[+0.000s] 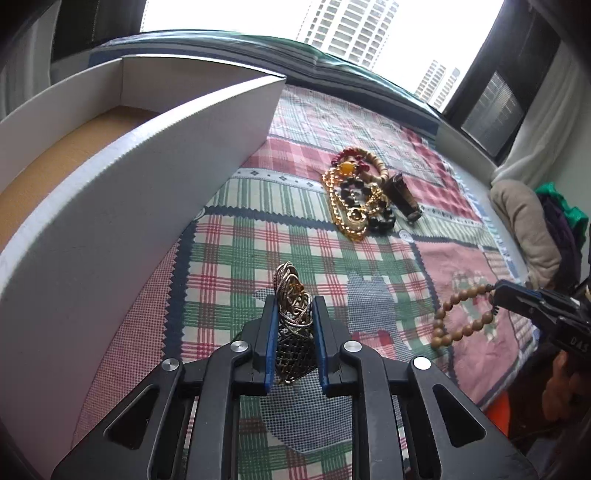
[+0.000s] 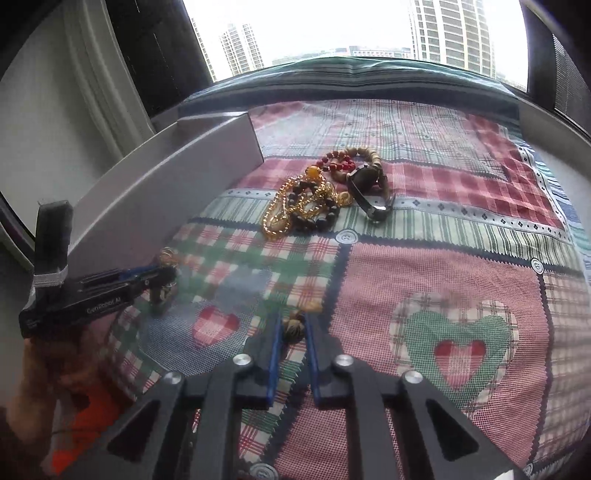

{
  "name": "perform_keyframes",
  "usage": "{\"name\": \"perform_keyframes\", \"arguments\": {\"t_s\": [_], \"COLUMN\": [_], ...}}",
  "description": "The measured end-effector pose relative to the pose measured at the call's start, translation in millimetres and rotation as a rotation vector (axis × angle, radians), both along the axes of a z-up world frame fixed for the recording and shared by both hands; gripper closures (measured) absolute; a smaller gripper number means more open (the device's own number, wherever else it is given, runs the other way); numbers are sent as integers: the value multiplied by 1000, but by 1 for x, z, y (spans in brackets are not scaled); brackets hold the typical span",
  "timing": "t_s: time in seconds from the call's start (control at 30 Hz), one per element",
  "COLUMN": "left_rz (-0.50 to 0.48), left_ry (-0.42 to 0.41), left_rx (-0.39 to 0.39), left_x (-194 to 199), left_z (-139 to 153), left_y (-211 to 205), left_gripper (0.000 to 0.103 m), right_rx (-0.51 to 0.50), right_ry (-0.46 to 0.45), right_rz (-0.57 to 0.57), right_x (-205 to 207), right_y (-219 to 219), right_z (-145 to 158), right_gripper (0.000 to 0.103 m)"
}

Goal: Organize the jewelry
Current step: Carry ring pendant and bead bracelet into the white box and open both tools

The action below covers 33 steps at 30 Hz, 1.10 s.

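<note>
Tall residential towers (image 2: 448,33) are seen through the window behind a bed covered with a patchwork plaid quilt in red, green and pink (image 1: 236,251). On the left side of the quilt a large white cardboard box with a brown floor (image 1: 122,206) is placed, its near wall standing upright.

The left gripper (image 1: 294,306) is held above the quilt, just beside the box wall. Its jaws are clamped on a bronze-toned woven metal bracelet with dark lattice work (image 1: 291,314), which stands up between the blue pads and rises past the fingertips.

The right gripper (image 2: 293,325) is held low over the quilt. Its jaws are closed on a bracelet of round light-brown wooden beads (image 1: 461,317); in the left wrist view the loop is seen hanging from the gripper tips with its lower end against the quilt, while in the right wrist view only a few beads are visible between the pads.

Farther up the quilt, well apart from both grippers, a tangled pile is recorded: a gold chain necklace (image 2: 280,218), dark bead bracelets (image 2: 317,218), a red bead strand (image 2: 338,162) and a dark wristwatch (image 2: 369,192), all touching or overlapping.
</note>
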State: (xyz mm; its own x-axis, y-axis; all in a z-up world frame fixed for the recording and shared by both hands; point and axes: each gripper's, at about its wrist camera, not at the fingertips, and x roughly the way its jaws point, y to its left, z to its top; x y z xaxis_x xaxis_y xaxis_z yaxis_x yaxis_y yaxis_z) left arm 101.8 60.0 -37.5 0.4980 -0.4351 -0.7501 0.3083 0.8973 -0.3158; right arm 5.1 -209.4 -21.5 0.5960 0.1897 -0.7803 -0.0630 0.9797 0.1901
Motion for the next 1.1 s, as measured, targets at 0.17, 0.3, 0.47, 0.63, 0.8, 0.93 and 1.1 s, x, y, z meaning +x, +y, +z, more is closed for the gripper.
{"name": "perform_keyframes", "arguments": {"t_s": [0.17, 0.3, 0.47, 0.63, 0.8, 0.93, 1.1], "left_rz": [41, 79, 198, 361, 449, 494, 530], "left_ry": [-22, -74, -164, -189, -63, 21, 79], "left_rx": [-62, -98, -94, 3, 30, 23, 40], "left_x": [-14, -28, -41, -34, -11, -5, -6], "left_z": [39, 84, 137, 145, 103, 70, 48], "left_y": [19, 46, 101, 154, 190, 208, 215], "left_gripper": [87, 87, 86, 86, 86, 86, 86], "right_rx": [41, 64, 101, 118, 147, 166, 149], "right_ry": [-40, -85, -167, -258, -241, -122, 28], "right_rz": [56, 124, 251, 381, 481, 575, 652], "right_x": [7, 19, 45, 78, 118, 146, 165], "right_y": [5, 18, 55, 114, 182, 239, 293], "right_z": [31, 61, 103, 138, 142, 118, 69], "right_gripper": [90, 90, 90, 90, 90, 90, 90]}}
